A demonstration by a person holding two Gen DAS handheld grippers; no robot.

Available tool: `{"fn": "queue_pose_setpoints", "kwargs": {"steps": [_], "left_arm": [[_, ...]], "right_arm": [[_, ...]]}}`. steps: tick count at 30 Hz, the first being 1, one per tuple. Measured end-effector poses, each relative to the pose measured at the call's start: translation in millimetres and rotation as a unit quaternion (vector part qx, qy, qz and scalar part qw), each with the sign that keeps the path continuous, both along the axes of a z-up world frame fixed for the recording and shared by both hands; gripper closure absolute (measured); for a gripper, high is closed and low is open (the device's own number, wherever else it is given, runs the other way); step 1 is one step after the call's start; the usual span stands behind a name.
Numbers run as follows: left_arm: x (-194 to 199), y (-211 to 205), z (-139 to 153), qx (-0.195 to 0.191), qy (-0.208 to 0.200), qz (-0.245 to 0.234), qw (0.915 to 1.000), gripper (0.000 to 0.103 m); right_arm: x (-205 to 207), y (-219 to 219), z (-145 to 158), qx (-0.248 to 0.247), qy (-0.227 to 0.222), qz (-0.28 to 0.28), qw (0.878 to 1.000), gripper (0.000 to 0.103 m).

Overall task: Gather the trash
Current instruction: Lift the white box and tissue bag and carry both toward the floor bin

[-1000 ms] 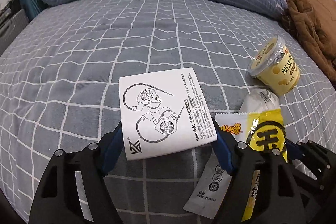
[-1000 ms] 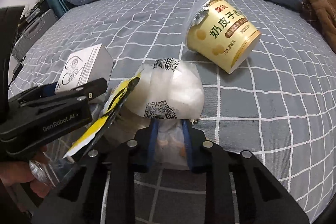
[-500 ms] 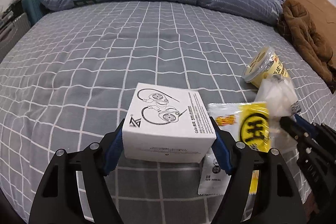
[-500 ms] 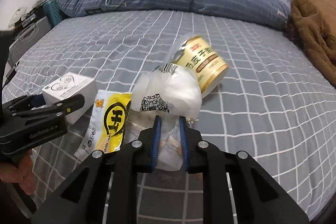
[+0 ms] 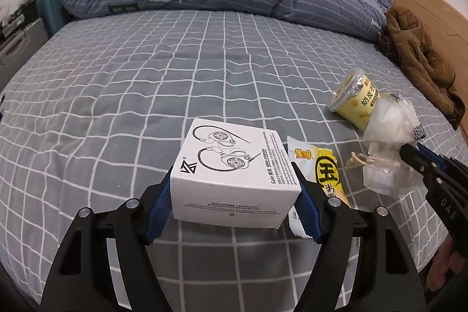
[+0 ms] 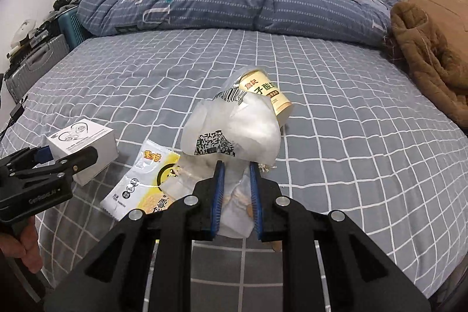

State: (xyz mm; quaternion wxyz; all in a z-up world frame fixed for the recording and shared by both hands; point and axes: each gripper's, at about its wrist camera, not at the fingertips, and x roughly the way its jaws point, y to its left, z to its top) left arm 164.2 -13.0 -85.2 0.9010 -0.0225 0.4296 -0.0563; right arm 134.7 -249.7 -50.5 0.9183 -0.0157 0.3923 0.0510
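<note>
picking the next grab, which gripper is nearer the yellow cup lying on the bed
Right. The right gripper, holding the plastic bag, sits just in front of the yellow cup; the left gripper holds the white box farther off.

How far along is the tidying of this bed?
No piece looks binned yet; no bin is in view. In hand: the left claw grips the white earphone box, and the right claw is shut on a crumpled clear plastic bag, both lifted off the bed. Left lying there: the yellow snack wrapper and the tipped yellow cup.

Plastic bag in right gripper
</note>
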Motion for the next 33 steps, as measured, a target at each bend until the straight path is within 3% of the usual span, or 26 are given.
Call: {"fn": "queue_pose_setpoints", "kwargs": {"steps": [18,33], "left_arm": [[-63,7,24,-0.01,-0.044,0.001,0.999,0.032],[-102,10,27,-0.015,-0.044,0.005,0.9989,0.032]], "right_arm": [[-53,9,19,0.015,-0.013,0.004,1.0,0.086],[-93,18,29,0.014,-0.022,0.014,1.0,0.086]]}}
